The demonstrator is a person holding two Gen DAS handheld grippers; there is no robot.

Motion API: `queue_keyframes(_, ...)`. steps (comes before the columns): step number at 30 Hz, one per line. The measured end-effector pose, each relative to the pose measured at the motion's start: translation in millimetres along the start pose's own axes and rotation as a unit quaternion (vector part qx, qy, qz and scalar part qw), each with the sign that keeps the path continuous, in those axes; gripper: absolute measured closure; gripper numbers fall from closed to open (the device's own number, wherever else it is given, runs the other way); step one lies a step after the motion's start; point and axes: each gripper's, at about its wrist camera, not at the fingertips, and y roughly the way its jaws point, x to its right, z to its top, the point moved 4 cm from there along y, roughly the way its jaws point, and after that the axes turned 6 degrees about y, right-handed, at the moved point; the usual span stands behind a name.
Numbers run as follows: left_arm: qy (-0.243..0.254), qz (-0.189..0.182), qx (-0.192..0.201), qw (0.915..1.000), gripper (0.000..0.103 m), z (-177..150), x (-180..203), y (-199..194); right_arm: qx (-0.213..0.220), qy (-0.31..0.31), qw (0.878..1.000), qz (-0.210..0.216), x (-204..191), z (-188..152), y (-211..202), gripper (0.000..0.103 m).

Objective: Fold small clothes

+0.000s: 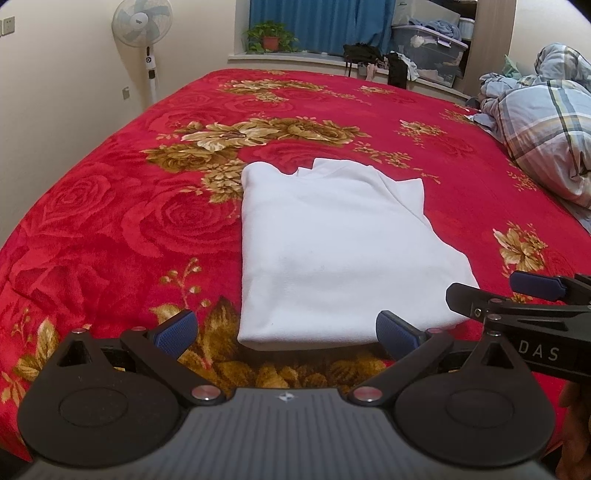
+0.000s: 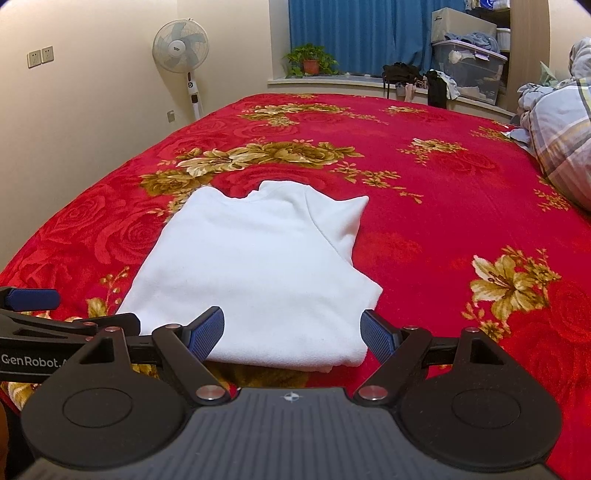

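White garment [image 1: 332, 251] lies folded into a rough rectangle on the red floral blanket [image 1: 110, 229] that covers the bed, its near folded edge just ahead of both my claws. At the far end, a collar or corner peeks up in small points, and one flap lies slanted across the right side.

My left gripper [image 1: 286, 330] hangs spread wide over the near edge of the cloth, its blue pads on either side of the garment's near left corner region, gripping nothing. The right pad sits just over the cloth's front edge; whether it touches I cannot tell.

My right gripper [image 2: 291, 332] is likewise spread wide and holds nothing, its two blue pads straddling the near right part of the folded piece. Seen from the left wrist camera, it shows at the right edge, just beside the garment's near right corner. From the right wrist camera, my left claw shows at the left edge, low over the blanket.

Farther off, a plaid quilt [image 1: 546, 122] is heaped on the right side of the bed. A standing fan [image 2: 181, 48] is by the wall, a potted plant [image 2: 312, 61] on the sill before a blue curtain [image 2: 354, 33], and a clear storage bin [image 2: 469, 70] stands nearby.
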Motion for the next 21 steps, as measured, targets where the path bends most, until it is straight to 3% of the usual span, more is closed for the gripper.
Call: queue_keyframes(21,-0.002,0.001,-0.003,1.0,0.0,-0.8,-1.2,1.1,0.0,0.0,1.0,0.0,-0.2,-0.1,0.4,0.022)
